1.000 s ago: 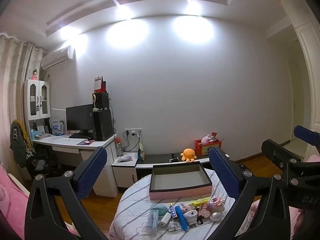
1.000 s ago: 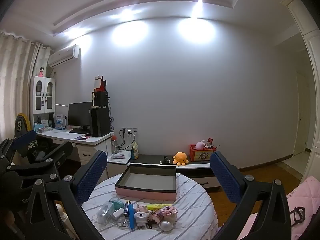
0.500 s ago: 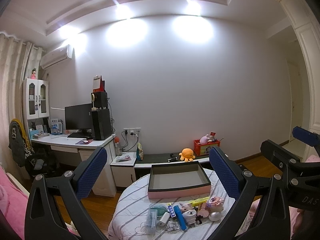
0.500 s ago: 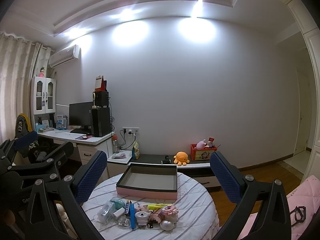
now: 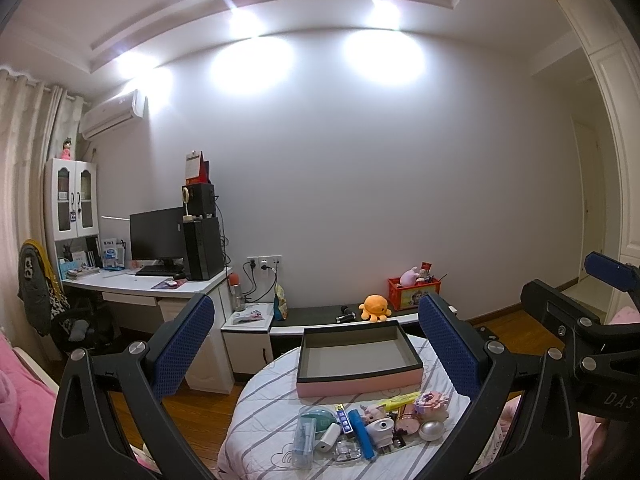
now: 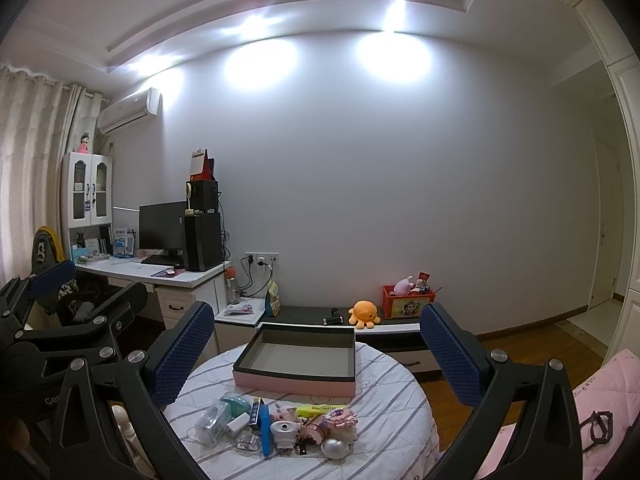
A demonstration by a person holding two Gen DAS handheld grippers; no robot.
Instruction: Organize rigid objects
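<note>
**Sorting not begun: box empty, all items loose on the table**

Item 1, the pink box (image 5: 358, 364). We record it open-topped, dark-lined and with nothing visible inside, set at the far side of the round table (image 5: 260, 412), which is covered with a striped cloth.

Item 2, the cluster of small objects, lying on the near side of the table, just in front of the box and apart from it. We list, left to right in the left wrist view: a clear plastic case (image 5: 304, 442), a teal round container (image 5: 318, 418) behind it, a small white charger block (image 5: 329, 438), a blue tube (image 5: 361, 434), a white toy camera (image 5: 381, 428), a pink pig figure (image 5: 371, 414), a yellow highlighter (image 5: 398, 401), a pink flower-like block piece (image 5: 432, 402) and a pearly round compact (image 5: 431, 431). Several touch or overlap; smaller bits among them we cannot identify.

Item 3, the tools. Our left gripper (image 5: 316, 344) is spread wide and holds nothing, well above the table. Our right gripper (image 6: 316, 346) is likewise spread wide and carrying nothing.

Assessment: we judge nothing done so far. Every object remains outside the box, so the whole pile is left to move, one piece at a time.

Surroundings: a computer desk (image 5: 152, 284) far left, an orange octopus plush (image 5: 375, 307) on the low bench by the wall.
</note>
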